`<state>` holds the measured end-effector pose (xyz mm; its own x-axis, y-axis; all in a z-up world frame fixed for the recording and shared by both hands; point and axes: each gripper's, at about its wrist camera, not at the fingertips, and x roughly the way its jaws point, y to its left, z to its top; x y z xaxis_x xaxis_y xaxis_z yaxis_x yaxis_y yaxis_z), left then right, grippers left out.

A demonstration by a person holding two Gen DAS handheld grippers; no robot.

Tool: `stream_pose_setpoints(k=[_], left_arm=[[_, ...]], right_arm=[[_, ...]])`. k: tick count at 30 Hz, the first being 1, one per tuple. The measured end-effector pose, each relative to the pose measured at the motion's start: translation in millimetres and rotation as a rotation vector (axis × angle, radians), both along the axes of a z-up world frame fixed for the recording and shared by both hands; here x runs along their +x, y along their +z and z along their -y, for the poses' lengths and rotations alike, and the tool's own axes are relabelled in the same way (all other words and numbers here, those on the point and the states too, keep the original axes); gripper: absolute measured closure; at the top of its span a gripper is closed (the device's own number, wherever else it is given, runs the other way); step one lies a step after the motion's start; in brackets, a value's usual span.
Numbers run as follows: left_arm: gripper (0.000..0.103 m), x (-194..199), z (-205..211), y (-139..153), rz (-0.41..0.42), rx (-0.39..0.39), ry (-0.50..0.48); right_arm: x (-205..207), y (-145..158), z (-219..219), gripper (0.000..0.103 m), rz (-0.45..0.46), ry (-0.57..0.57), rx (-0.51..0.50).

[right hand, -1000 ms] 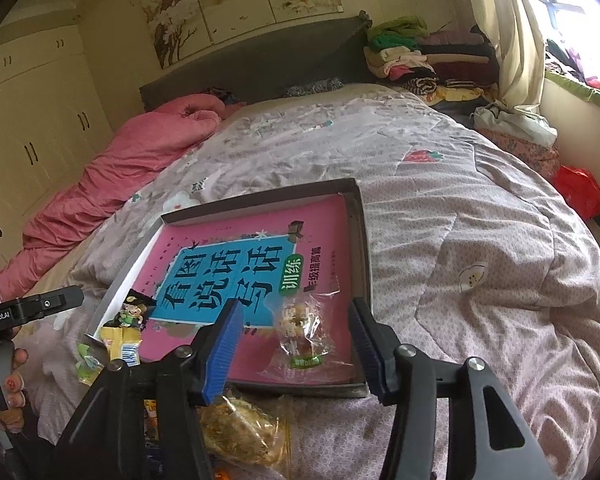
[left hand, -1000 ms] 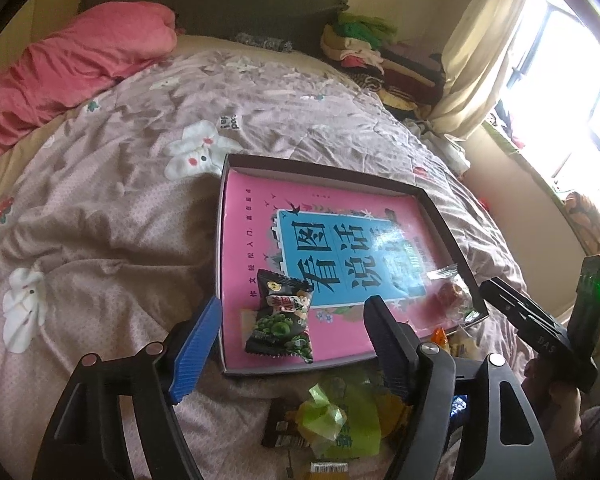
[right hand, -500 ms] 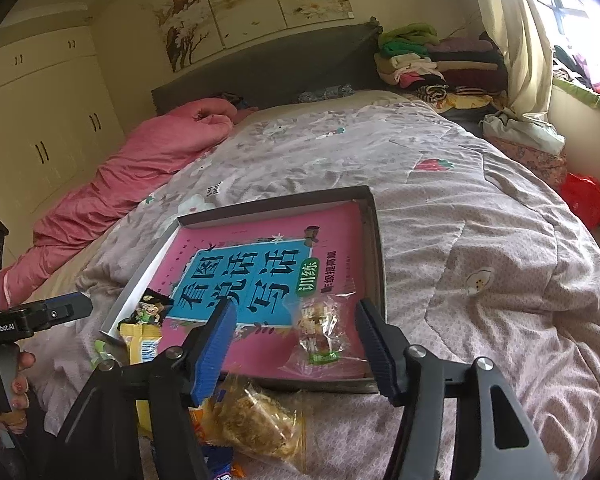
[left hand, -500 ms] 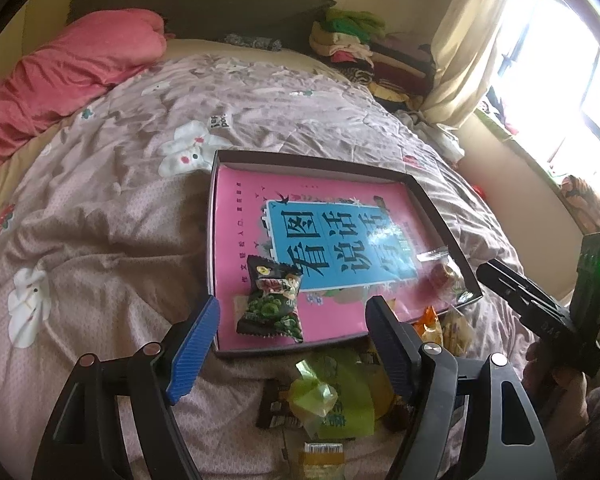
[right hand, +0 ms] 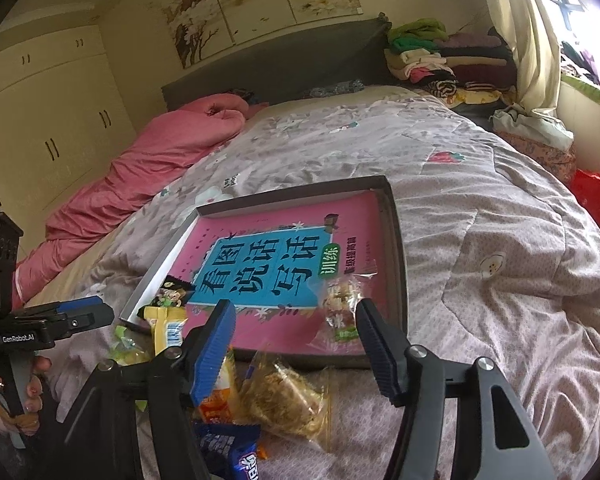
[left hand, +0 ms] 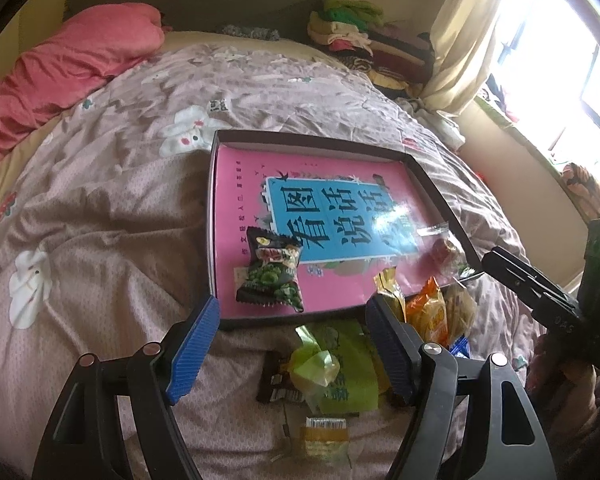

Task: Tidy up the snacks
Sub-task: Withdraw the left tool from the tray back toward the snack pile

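Both claws hang with jaws apart and nothing clamped. Seen from the left wrist, the left gripper [left hand: 292,320] sits at the bottom of the frame, over the near edge of a shallow dark tray [left hand: 316,140] lying on the flowered quilt [left hand: 100,220]. A pink book [left hand: 244,200] with a blue title panel lines the tray. Just above and between the blue fingers, inside the tray, lies a black-and-green snack packet [left hand: 272,274]. Below the fingers, on the quilt outside the tray, sit a green wrapper [left hand: 332,368], a dark packet [left hand: 278,384] and a small yellow packet [left hand: 326,434]. An orange bag [left hand: 428,312] lies just right of the right finger.

From the right wrist, the right gripper [right hand: 296,336] has just been opening, with nothing pressed between its pads. A clear-wrapped sweet [right hand: 342,304] rests in the tray's lower right corner, just above the gap between the fingers, close to the right one. A clear bag of crisp brown bits [right hand: 288,400] lies on the quilt below the gap, and a blue packet [right hand: 232,452] lies at the bottom edge. At left centre, a hand [right hand: 4,396] holds the other claw.
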<state>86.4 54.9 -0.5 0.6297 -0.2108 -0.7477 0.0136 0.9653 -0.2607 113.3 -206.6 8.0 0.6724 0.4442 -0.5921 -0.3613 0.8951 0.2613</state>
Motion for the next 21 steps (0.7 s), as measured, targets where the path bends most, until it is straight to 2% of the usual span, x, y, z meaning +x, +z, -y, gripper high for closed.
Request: stream_pose_setpoints(k=[21], left_arm=[[0.026, -21, 10, -8, -0.039, 0.019, -0.028]], right_arm=[[-40, -2, -20, 0.035, -0.013, 0.044, -0.043]])
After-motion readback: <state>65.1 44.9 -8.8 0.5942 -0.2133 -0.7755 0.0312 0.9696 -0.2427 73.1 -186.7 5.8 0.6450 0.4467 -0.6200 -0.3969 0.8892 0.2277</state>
